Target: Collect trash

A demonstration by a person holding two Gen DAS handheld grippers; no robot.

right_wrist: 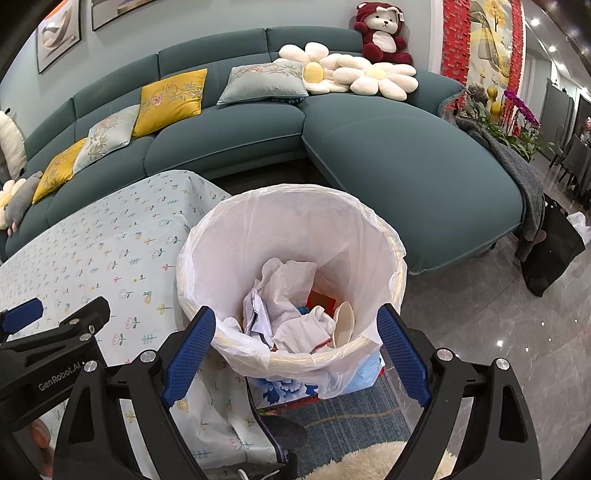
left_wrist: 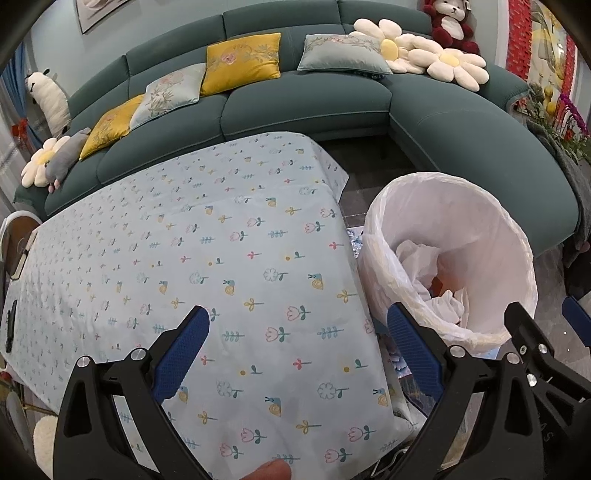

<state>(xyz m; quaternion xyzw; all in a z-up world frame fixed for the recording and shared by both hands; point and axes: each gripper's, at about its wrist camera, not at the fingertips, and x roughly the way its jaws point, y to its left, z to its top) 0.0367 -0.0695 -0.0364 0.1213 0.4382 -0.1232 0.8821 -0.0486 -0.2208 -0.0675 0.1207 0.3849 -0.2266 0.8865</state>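
Here, left tool (left_wrist: 297,345) apart, nothing in it, over the flowery surface (left_wrist: 221,258) | right tool (right_wrist: 295,343) apart, nothing in it, over the bin (right_wrist: 207,251) | trash (right_wrist: 291,310) lies inside the bin, beside the surface | sofa (right_wrist: 369,158) far behind

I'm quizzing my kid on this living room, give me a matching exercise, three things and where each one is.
Things:
1. crumpled paper
2. red teddy bear
3. flower-print cloth

Places:
A. spread over the table
B. on top of the sofa back
C. inside the lined trash bin

Pairs: 1-C, 2-B, 3-A
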